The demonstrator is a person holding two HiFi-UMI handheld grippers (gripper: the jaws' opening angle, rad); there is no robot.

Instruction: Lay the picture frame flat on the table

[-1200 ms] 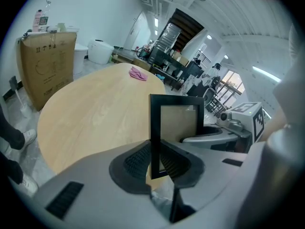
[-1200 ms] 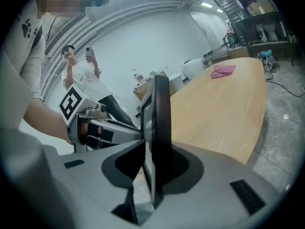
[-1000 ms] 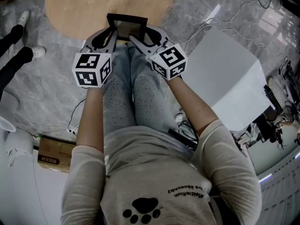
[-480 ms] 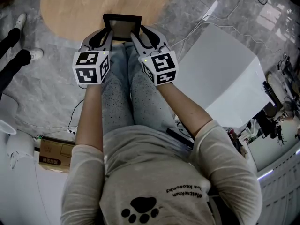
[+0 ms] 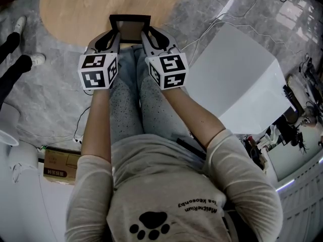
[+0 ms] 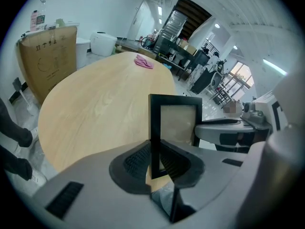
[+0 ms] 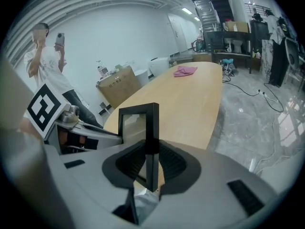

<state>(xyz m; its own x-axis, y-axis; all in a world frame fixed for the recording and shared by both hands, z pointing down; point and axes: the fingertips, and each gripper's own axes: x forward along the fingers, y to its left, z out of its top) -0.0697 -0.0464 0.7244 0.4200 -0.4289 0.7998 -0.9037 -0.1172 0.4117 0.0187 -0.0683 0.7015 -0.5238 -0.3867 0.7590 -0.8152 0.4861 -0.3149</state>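
Two hand-held grippers are on the picture frame [image 5: 130,28], one at each side edge. The left hand-held gripper [image 5: 116,34] is clamped on the frame's left upright. In the left gripper view [image 6: 155,159] the black moulding sits squeezed between the ribbed pads, with the jaws at a middling width. The right hand-held gripper [image 5: 147,34] has just been closing its jaws. In the right gripper view [image 7: 151,163] its pads now press on the frame's right upright from both sides.

From where I'm steering, the picture frame [image 6: 174,123] stands upright, not flat. It is at the near rim of the light wooden counter [image 5: 75,6], just above the person's knees, with its glass panel facing across the wood. I cannot tell whether its lower edge rests on the counter or hangs just off it. In the right gripper view the frame [image 7: 151,123] shows nearly edge-on.

Each marker cube [image 5: 98,71] sits level with the other, and the forearms run back side by side.

Far down the counter lies a pink cloth [image 6: 144,61], well apart from the frame. A tall cardboard box [image 6: 47,56] stands beyond the counter's left side. On the grey floor at my right is a white block [image 5: 237,79], with cables trailing past it. A person [image 7: 45,56] stands by the far wall.
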